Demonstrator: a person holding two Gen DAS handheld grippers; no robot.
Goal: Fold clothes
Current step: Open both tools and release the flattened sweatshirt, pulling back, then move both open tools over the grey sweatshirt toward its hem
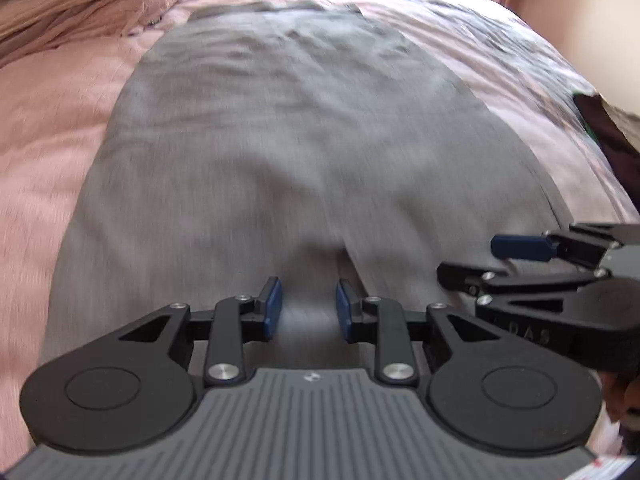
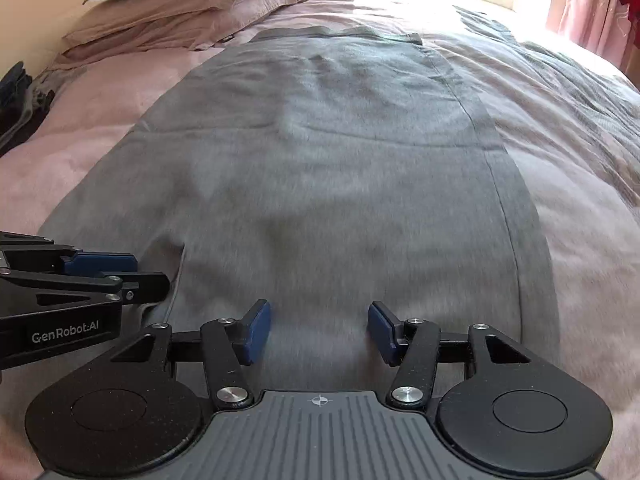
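**Both fingers released over the grey garment on the bed**

Ribbed grey housing and black linkage arms fill the near edge of both wrist views. Left gripper (image 1: 306, 307): its blue-padded fingers (image 1: 271, 307) stand a narrow gap apart, nothing between them, released. Right gripper (image 2: 319, 330): fingers (image 2: 256, 330) spread wide, also released, with only cloth showing below the gap. No earlier view to compare, so I say nothing of motion.

Under both lies the grey garment (image 2: 340, 168), a soft, slightly fuzzy knit, spread long and flat down the middle of the bed (image 2: 592, 216). A slit or overlapping edge runs up from just ahead of the left fingers. A seam line follows the garment's right side in the right wrist view, and a horizontal crease crosses it partway up. Its far end is a straight band near the pillows (image 2: 188, 4).

Each gripper shows at the side of the other's view, close together, side by side.

Pink, crinkled bedding surrounds the garment with wide bare margins left and right. A dark pile of fabric (image 2: 18, 100) sits at the bed's left edge. Pink curtains (image 2: 588, 0) hang by the bright window.
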